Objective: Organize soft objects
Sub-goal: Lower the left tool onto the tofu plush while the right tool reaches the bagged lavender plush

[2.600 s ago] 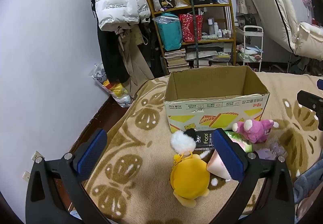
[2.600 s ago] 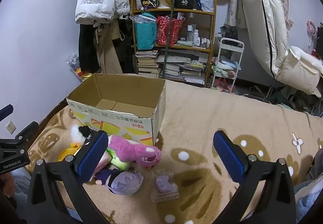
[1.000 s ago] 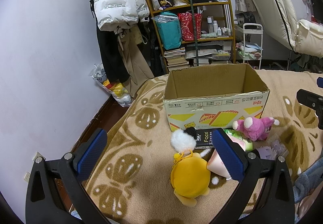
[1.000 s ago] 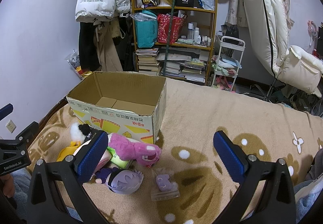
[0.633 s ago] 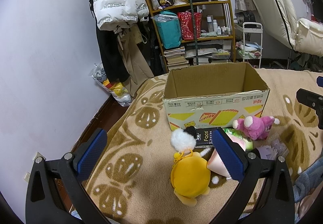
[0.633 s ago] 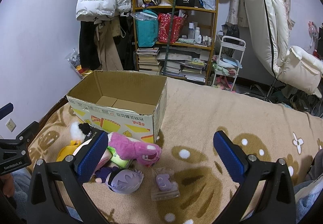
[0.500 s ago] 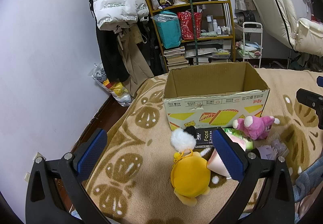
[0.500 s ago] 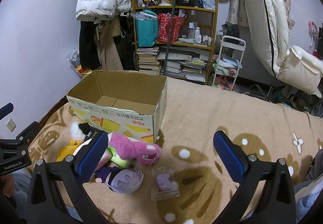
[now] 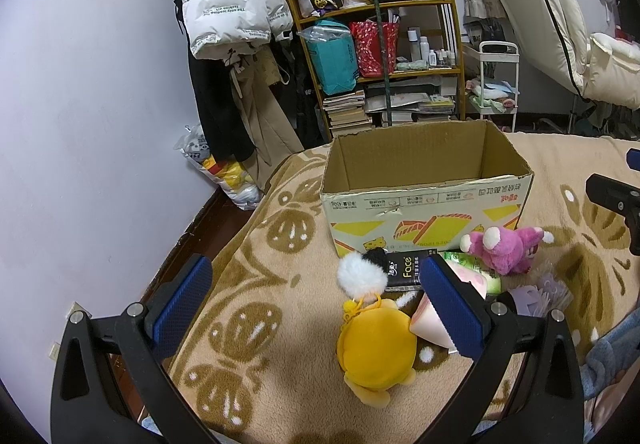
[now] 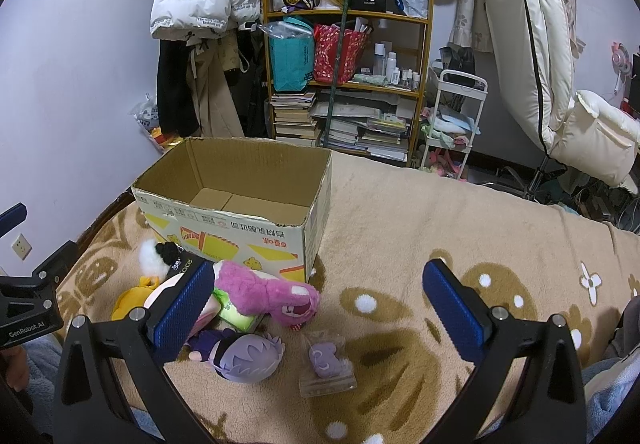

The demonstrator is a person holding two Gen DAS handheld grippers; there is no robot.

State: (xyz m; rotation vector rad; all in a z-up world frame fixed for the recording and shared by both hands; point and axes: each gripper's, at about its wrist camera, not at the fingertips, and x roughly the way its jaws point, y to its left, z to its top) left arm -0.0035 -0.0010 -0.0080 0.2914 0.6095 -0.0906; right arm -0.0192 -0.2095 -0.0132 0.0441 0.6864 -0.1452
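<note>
Plain pale wall on left, white puffer jacket hung w/ dark coats. Wooden shelf unit at back, crammed w/ books, bags, bottles. White trolley beside it, cream recliner far right. Tan patterned blanket covers bed.

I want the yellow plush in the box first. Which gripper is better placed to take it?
The left gripper, probably. Its open fingers point almost straight at the yellow plush, which lies just ahead of them. From the right gripper the plush sits far to its left, partly hidden behind other toys.
</note>
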